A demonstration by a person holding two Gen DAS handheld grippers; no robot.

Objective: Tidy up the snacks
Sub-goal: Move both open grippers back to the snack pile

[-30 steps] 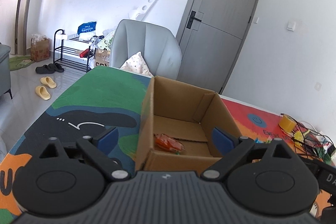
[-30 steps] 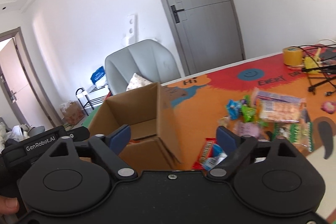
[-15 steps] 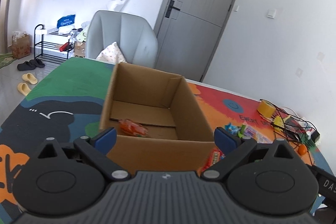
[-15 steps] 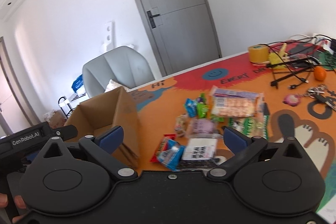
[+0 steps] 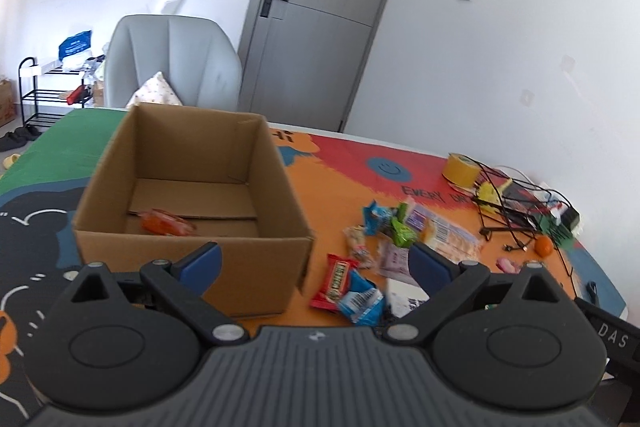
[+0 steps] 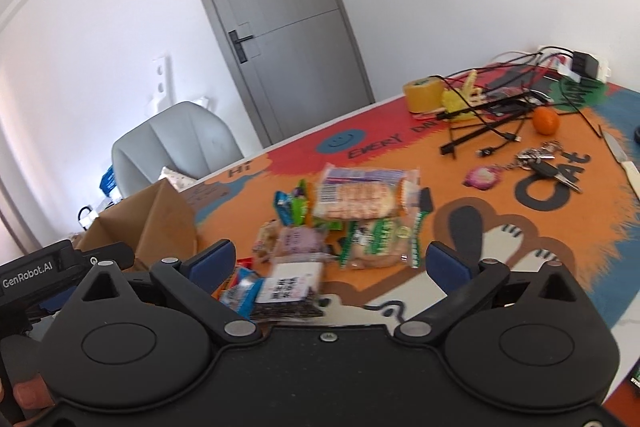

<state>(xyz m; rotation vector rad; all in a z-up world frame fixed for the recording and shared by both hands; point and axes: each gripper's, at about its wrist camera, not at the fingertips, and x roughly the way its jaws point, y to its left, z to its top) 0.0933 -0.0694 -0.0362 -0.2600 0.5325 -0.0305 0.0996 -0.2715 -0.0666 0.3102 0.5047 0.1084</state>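
An open cardboard box (image 5: 192, 187) stands on the colourful table mat, with one orange snack packet (image 5: 166, 223) on its floor. Right of it lies a pile of snacks: a red bar (image 5: 336, 281), a blue packet (image 5: 360, 301), a green packet (image 5: 402, 231) and a large cracker pack (image 5: 444, 233). My left gripper (image 5: 316, 263) is open and empty, held above the box's near right corner. My right gripper (image 6: 330, 261) is open and empty, above the near side of the pile. There I see the cracker pack (image 6: 360, 197), a green-striped pack (image 6: 380, 241) and a dark packet with a white label (image 6: 290, 291). The box (image 6: 152, 227) is at left.
At the table's far right lie a yellow tape roll (image 6: 424, 95), tangled black cables (image 6: 496, 111), an orange (image 6: 546, 121), keys (image 6: 544, 163) and a knife (image 6: 624, 163). A grey armchair (image 5: 172, 63) stands behind the table, with a shoe rack (image 5: 48, 87) to its left and a grey door behind.
Both grippers have swung to the right, away from the box and toward the snack pile. Both stay open and empty. The snack in the box has not moved.
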